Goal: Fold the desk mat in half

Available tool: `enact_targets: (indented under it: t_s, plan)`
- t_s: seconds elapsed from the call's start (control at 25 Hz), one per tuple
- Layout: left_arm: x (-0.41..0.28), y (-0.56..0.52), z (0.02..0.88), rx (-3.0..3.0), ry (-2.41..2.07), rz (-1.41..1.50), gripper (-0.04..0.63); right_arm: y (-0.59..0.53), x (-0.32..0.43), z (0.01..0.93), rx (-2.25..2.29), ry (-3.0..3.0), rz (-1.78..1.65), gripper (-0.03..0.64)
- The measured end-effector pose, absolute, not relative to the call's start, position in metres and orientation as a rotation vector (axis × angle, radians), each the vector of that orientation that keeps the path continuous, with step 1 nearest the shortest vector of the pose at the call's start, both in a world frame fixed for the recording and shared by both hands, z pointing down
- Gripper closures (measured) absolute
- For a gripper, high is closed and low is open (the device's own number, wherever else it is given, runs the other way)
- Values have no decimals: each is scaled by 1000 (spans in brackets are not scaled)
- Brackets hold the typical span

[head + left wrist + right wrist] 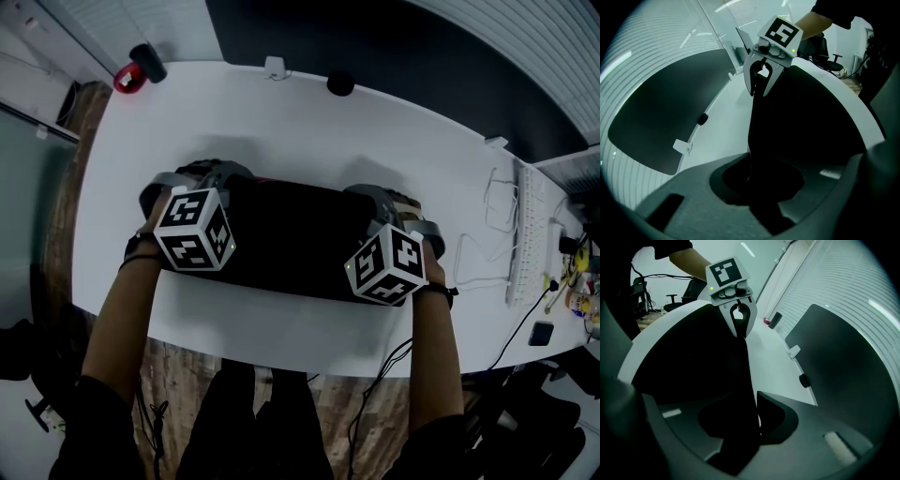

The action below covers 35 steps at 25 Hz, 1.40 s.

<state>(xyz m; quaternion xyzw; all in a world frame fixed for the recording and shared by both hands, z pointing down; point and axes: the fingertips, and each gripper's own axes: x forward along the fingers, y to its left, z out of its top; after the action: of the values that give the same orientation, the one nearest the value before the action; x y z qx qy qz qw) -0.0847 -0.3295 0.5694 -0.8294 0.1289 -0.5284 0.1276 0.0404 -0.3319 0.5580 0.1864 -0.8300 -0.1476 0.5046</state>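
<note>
Left gripper (192, 178), right gripper (394, 208) on black desk mat (291, 234); white table (281, 122), wood floor (192, 361).

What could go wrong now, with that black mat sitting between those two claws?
1. The desk mat has its edge between the jaws of the left gripper and the right gripper. A sliver of light shows beside it in the right one, so that hold looks loose and the fold might spring open.
2. The right gripper sits nearer the front edge of the table than the left, so the edges may land crooked.
</note>
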Motion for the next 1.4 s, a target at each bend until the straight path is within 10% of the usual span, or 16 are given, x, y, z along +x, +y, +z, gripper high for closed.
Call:
enact_targets:
  t_s: [0.52, 1.4]
  plan:
    - [-89, -341, 563, -2397, 577, -1466, 454, -335, 45, 555, 593, -2041, -339, 494]
    - [-101, -336, 546, -2630, 969, -1367, 603, -326, 56, 548, 802, -2056, -144, 606]
